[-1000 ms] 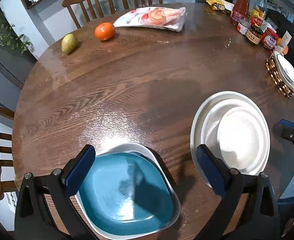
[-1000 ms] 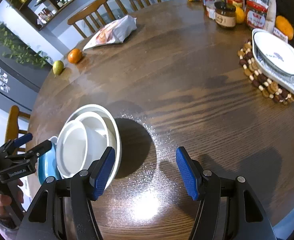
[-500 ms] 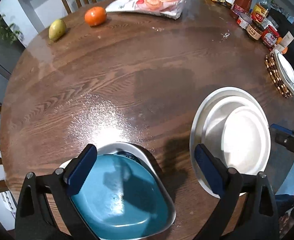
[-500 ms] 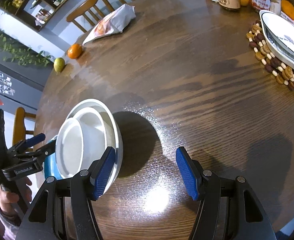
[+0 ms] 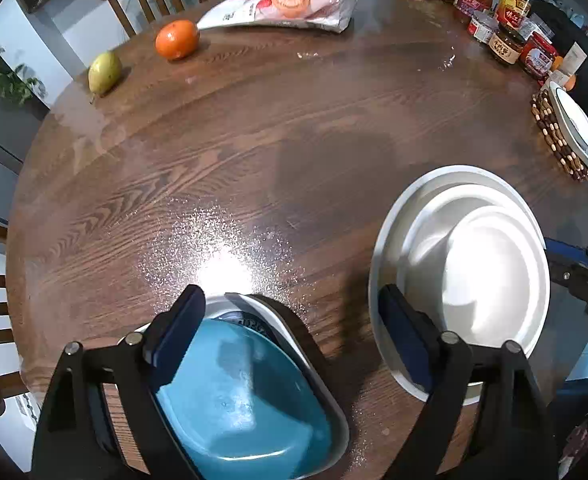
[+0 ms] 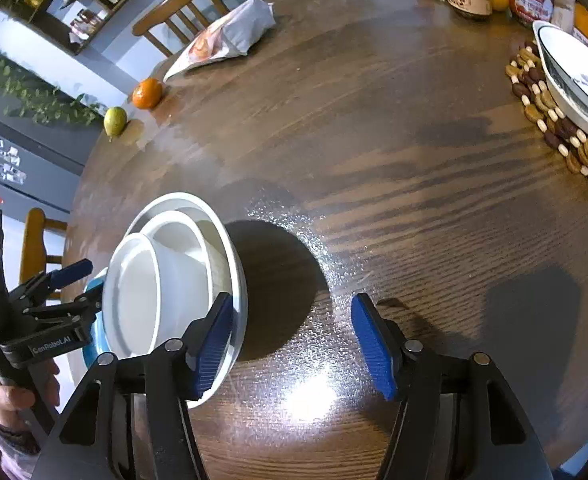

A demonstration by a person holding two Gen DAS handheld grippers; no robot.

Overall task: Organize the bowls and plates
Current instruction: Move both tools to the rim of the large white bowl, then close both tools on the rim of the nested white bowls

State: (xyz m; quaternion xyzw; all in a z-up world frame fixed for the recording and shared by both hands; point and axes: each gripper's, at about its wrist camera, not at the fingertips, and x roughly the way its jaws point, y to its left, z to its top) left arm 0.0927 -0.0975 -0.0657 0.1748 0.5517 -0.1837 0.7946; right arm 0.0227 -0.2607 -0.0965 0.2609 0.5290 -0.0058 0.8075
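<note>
The left gripper [image 5: 290, 332] hangs over the near edge of the round wooden table [image 5: 294, 152], its jaws wide but just now closing in: the pads stand nearer together than a second ago. Between them lies the teal dish [image 5: 238, 396], nested in a white dish [image 5: 318, 364]; the left pad sits over the teal rim, the right pad is clear of both dishes, over the gap beside the white stack, and whether the left pad touches I cannot tell. The dishes have slid a little toward the lower frame edge compared with the first frame, as the view has tipped. The stack [image 5: 458, 276], a large white plate holding two smaller white bowls, stands just right of the teal dish, in the same place as before. The right gripper [image 6: 288, 344] is about half open and has narrowed slightly; its left pad lies at the stack's [image 6: 174, 292] near rim, contact unclear, its right pad over bare wood, nothing gripped. A hand [image 6: 10, 392] holds the left tool in that view. Farther off, unmoved: a pear [image 5: 104, 73], an orange [image 5: 177, 39], a snack bag [image 5: 282, 4], jars [image 5: 506, 44] and a patterned bowl [image 6: 578, 80] on a beaded trivet [image 6: 554, 128].
</note>
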